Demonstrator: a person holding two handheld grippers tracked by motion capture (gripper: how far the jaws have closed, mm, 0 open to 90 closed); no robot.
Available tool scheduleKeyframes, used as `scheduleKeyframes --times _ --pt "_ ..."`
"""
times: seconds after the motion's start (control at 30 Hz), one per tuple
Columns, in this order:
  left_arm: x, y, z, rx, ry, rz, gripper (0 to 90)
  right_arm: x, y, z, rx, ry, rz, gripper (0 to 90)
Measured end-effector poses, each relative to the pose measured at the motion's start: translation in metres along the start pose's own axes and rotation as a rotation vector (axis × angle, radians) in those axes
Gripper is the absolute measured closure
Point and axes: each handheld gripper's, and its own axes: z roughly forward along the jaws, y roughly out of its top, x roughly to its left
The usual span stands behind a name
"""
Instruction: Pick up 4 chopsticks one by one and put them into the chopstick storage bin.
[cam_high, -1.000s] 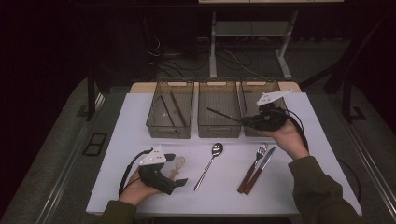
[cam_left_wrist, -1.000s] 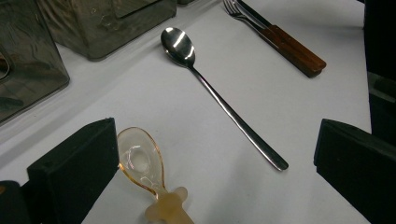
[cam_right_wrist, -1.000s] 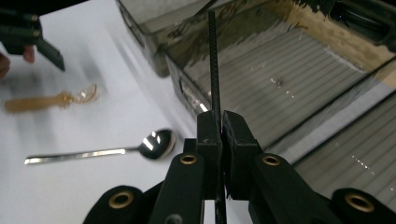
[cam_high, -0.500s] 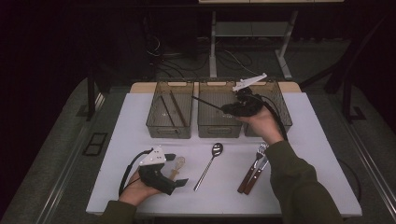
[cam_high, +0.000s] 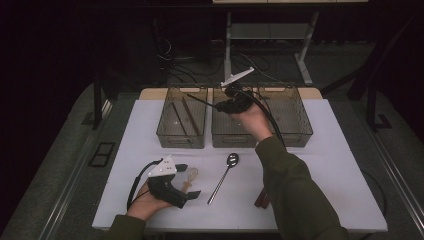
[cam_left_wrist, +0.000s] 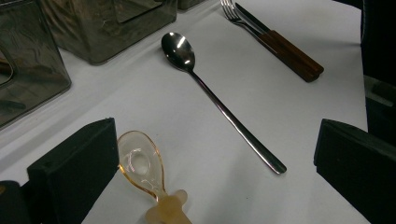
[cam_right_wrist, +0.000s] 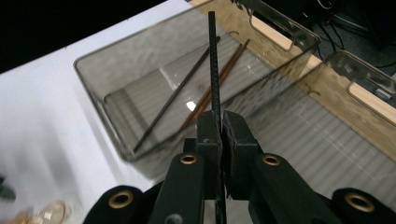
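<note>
Chopstick (cam_right_wrist: 214, 60), thin and black, sits clamped between the jaws of the right tool (cam_right_wrist: 221, 126), which are pressed narrow on it. Seen from the high view, the right tool (cam_high: 231, 104) hovers over the middle bin (cam_high: 222, 136), and the chopstick (cam_high: 200, 100) juts leftward over the left bin (cam_high: 165, 132). Inside that left bin (cam_right_wrist: 100, 100) lie a second black chopstick (cam_right_wrist: 173, 98) and a brown pair (cam_right_wrist: 212, 86), side by side on the ribbed floor.

Near the front of the white counter (cam_high: 320, 165), the left tool (cam_high: 187, 181) rests in the person's hand with its jaws standing wide and holding nothing. Between those jaws, close to the left one, lies an amber plastic spoon (cam_left_wrist: 142, 165). A long metal spoon (cam_left_wrist: 219, 100) lies just beyond it, and a fork with a brown wooden handle (cam_left_wrist: 275, 42) lies farther off, beside a matching piece.
</note>
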Motion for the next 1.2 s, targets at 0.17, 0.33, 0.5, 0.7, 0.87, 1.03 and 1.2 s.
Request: scheduleKeyframes --times 0.17,0.33,0.5,0.7,0.87,1.03,1.2 --pt "0.000 0.000 0.000 -0.004 -0.002 -0.004 0.0 0.004 0.011 0.019 0.010 -0.017 0.004 86.0" --pt "0.000 0.000 0.000 -0.006 -0.004 -0.002 0.0 0.005 0.020 0.039 0.025 -0.022 0.020 86.0" --pt "-0.001 0.000 -0.001 -0.002 -0.006 0.002 0.0 0.007 0.025 0.064 0.052 -0.029 0.033 86.0" --pt "0.000 0.001 -0.001 -0.009 -0.011 0.003 0.0 0.009 0.031 0.090 0.096 -0.047 0.048 86.0" --pt "0.000 0.001 0.000 -0.015 -0.013 0.002 0.0 0.014 0.036 0.106 0.100 -0.061 0.058 85.9" --pt "0.000 0.001 0.000 -0.018 -0.015 0.002 0.0 0.023 0.040 0.119 0.110 -0.057 0.058 85.8" --pt "0.000 0.002 -0.001 -0.017 -0.017 0.002 0.0 0.028 0.042 0.124 0.096 -0.071 0.045 79.7"
